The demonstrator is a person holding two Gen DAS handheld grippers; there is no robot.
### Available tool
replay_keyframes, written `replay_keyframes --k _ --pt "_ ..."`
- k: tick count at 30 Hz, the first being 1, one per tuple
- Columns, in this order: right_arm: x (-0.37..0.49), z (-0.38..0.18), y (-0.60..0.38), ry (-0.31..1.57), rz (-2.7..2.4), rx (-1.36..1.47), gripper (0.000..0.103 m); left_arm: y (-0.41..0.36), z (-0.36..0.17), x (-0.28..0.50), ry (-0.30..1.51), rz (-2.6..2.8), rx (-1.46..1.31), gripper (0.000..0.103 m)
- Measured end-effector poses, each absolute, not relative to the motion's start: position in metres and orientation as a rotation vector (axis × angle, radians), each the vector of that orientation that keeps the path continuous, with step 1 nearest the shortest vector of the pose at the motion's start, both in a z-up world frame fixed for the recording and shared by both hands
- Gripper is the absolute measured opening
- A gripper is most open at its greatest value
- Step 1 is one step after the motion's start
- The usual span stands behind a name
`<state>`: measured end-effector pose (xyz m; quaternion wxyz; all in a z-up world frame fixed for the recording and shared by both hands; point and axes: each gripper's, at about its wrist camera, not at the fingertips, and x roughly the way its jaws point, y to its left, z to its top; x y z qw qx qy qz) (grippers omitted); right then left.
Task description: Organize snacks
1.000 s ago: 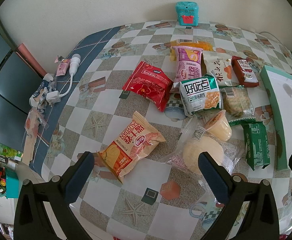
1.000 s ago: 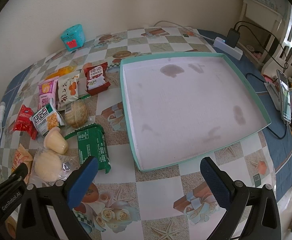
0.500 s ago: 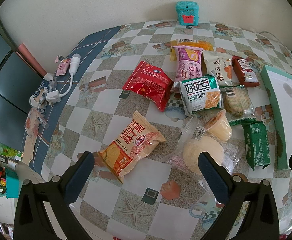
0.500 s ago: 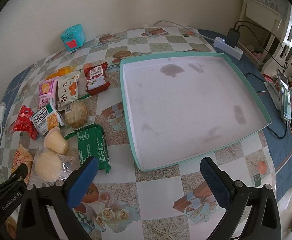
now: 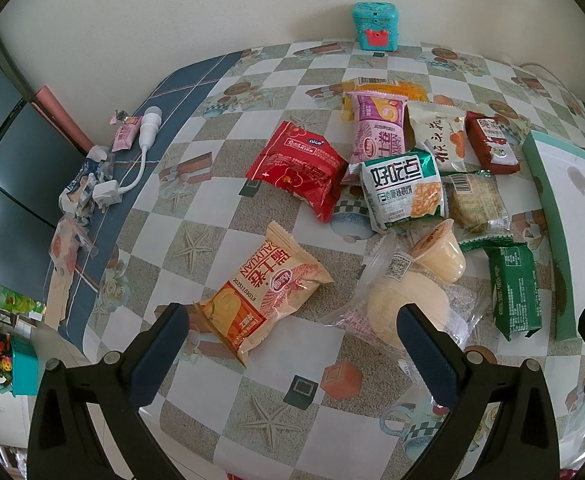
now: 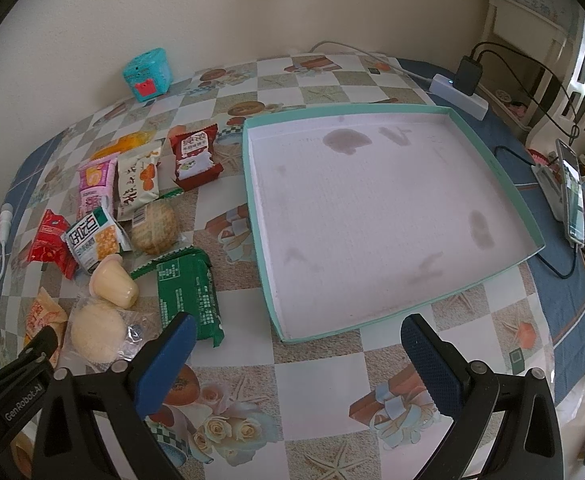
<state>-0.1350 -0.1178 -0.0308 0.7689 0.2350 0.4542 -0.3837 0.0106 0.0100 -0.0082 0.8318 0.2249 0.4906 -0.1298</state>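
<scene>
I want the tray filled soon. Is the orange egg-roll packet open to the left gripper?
Probably yes: the left gripper is open, the orange egg-roll packet lies just ahead with nothing on it.

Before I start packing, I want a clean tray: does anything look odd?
Yes. The tray floor has several dark blotches, like stains, scattered from the far side to the near corner. Torn wrappers also lie at the table's left edge by a white plug.

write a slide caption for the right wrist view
Open right gripper facing an empty tray, snacks beside it.
</scene>
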Motion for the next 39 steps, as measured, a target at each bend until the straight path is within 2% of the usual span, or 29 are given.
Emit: replay_keyframes --k 7,15,20,39 --pt "-0.134 -0.030 -0.118 0.981 -0.810 0.511 0.103 0.013 -0.009 0.011 1.045 -0.278 0.463 0.103" --pt "-0.125 -0.029 -0.114 0.936 -0.709 0.505 0.103 0.069 -0.018 0.046 1.131 -0.167 0.230 0.103" --pt "-0.104 -0.040 -0.106 0.976 -0.609 0.495 0.103 0.092 -0.030 0.064 1.198 -0.138 0.103 0.103" --pt "-0.060 -0.061 -0.108 1.020 -0.506 0.549 0.103 0.073 -0.070 0.103 1.321 -0.173 0.028 0.103"
